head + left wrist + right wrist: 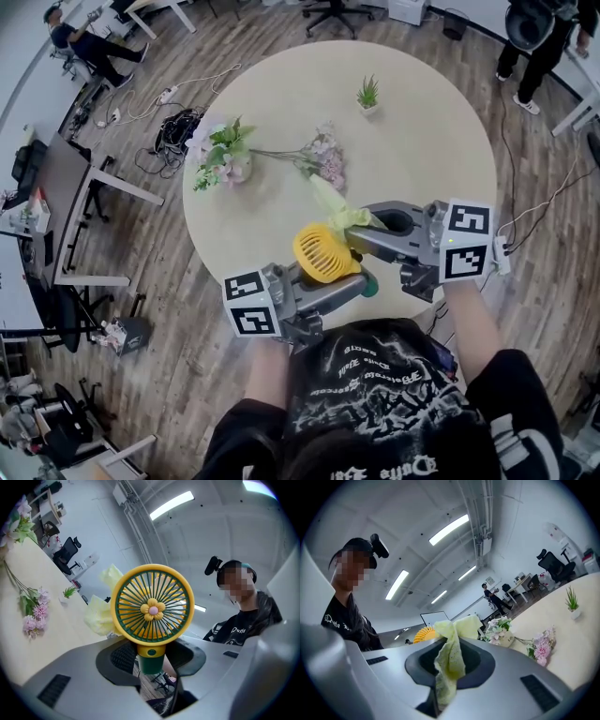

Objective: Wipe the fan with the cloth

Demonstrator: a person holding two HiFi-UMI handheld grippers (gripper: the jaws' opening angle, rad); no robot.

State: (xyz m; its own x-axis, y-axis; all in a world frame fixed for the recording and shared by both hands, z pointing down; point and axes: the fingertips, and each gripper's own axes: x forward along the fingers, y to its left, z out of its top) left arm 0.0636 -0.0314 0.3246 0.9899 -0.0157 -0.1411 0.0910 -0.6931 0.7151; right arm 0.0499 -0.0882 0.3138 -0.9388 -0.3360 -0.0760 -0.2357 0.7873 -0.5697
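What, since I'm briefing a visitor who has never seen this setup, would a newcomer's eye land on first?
The bright yellow fan with a flower at its hub stands out first, its green handle clamped in the left gripper over the near side of the round table. Close beside it, the right gripper pinches a pale yellow cloth. Pink flowers lie farther back on the table.

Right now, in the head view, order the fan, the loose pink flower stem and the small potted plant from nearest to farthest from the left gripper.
1. Fan: held in the left gripper itself.
2. Pink flower stem: beyond the fan, in the middle.
3. Potted plant: farthest back, towards the top of the view.
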